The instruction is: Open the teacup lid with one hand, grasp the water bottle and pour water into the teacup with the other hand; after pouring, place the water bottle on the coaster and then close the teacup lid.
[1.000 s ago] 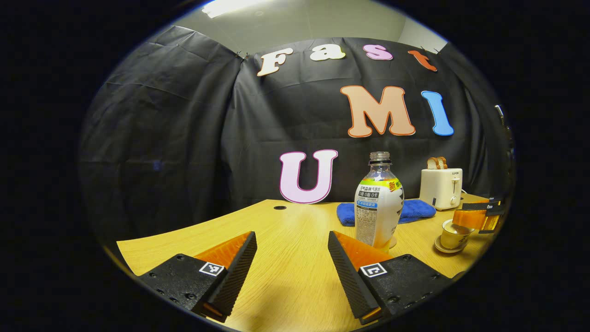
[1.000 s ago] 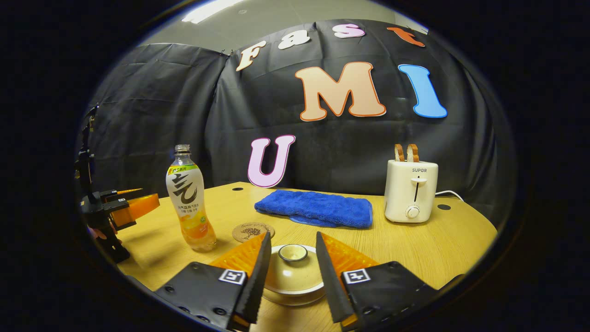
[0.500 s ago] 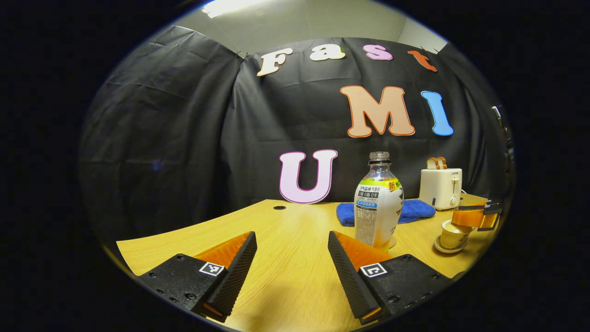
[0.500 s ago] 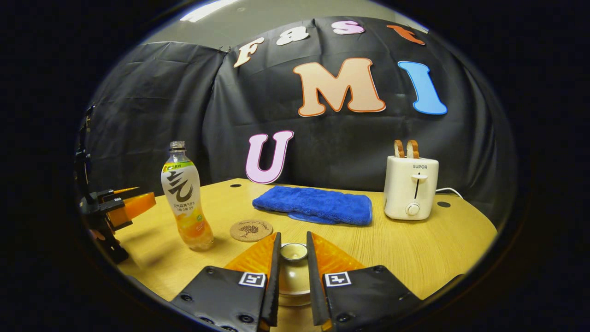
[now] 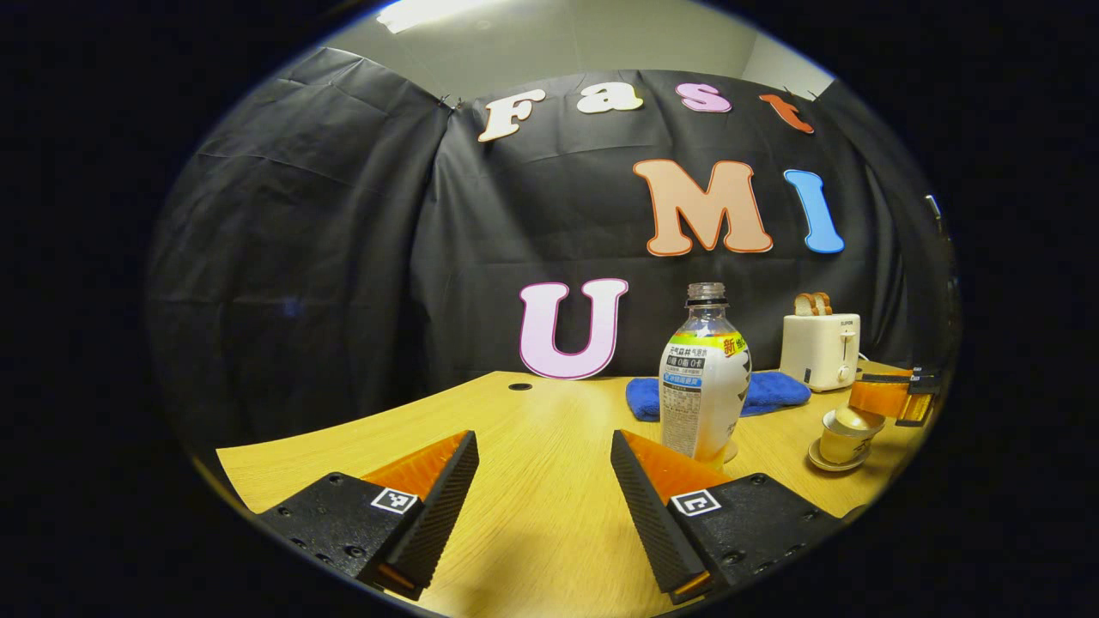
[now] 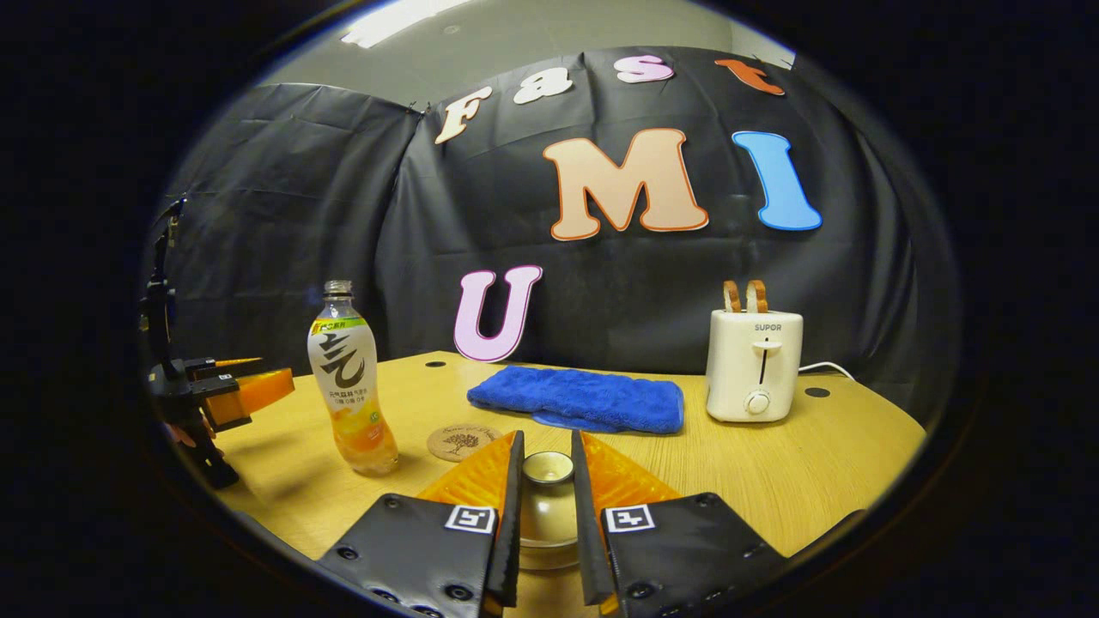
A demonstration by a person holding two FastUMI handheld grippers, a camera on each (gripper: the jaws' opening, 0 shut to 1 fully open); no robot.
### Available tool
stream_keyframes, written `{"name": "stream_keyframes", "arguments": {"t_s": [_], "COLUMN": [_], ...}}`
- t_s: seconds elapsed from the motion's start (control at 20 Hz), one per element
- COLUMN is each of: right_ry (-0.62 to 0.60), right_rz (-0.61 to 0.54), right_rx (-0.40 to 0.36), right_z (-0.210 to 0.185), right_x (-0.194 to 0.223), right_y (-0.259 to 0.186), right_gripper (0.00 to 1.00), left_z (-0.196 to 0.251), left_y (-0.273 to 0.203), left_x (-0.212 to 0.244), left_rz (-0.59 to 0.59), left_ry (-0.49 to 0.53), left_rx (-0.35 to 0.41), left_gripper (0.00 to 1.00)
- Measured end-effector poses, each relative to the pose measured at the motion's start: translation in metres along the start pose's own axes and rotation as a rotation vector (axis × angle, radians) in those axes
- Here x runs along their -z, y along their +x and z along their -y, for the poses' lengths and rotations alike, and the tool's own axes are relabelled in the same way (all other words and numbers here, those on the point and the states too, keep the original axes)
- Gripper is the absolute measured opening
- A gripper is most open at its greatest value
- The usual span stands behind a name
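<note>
My right gripper point(image 6: 546, 448) is shut on the knob of the cream teacup lid point(image 6: 547, 511), which sits between its fingers. In the left gripper view the lid point(image 5: 852, 418) looks slightly raised over the teacup point(image 5: 834, 445) on its saucer, with the right gripper point(image 5: 893, 397) over it. The open-necked water bottle point(image 6: 351, 379) stands on the table, left of the round cork coaster point(image 6: 464, 441). My left gripper point(image 5: 543, 442) is open above the bare tabletop. The bottle point(image 5: 705, 379) stands just beyond its right finger, not touched.
A folded blue towel point(image 6: 577, 397) lies behind the coaster. A white toaster point(image 6: 754, 365) with two bread slices stands at the back right, its cord trailing off. The wooden table point(image 6: 824, 455) has cable holes near the black cloth wall.
The right gripper closed on the lid knob, then rose a little with it. The left gripper stayed still and open.
</note>
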State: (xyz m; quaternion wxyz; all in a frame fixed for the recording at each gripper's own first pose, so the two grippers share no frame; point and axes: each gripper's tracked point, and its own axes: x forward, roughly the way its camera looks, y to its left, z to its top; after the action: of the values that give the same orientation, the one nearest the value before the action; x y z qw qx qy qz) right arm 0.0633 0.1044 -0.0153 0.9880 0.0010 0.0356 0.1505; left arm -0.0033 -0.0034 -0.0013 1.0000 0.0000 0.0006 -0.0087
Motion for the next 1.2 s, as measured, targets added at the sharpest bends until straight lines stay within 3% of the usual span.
{"name": "stream_keyframes", "arguments": {"t_s": [0.35, 0.8, 1.2], "right_ry": [0.001, 0.0, -0.002], "right_rz": [0.054, 0.063, 0.067], "right_rx": [0.044, 0.171, 0.213], "right_z": [0.01, 0.05, 0.067], "right_x": [-0.008, -0.008, -0.01], "right_y": [-0.016, -0.046, -0.06], "right_gripper": [0.32, 0.31, 0.32], "left_z": [0.009, 0.048, 0.093], "left_y": [-0.003, -0.01, -0.018], "left_x": [-0.001, -0.002, -0.003], "left_rz": [0.001, 0.006, 0.007], "left_ry": [-0.003, -0.003, -0.017], "left_rx": [0.053, 0.247, 0.465], "left_gripper": [0.91, 0.9, 0.9]}}
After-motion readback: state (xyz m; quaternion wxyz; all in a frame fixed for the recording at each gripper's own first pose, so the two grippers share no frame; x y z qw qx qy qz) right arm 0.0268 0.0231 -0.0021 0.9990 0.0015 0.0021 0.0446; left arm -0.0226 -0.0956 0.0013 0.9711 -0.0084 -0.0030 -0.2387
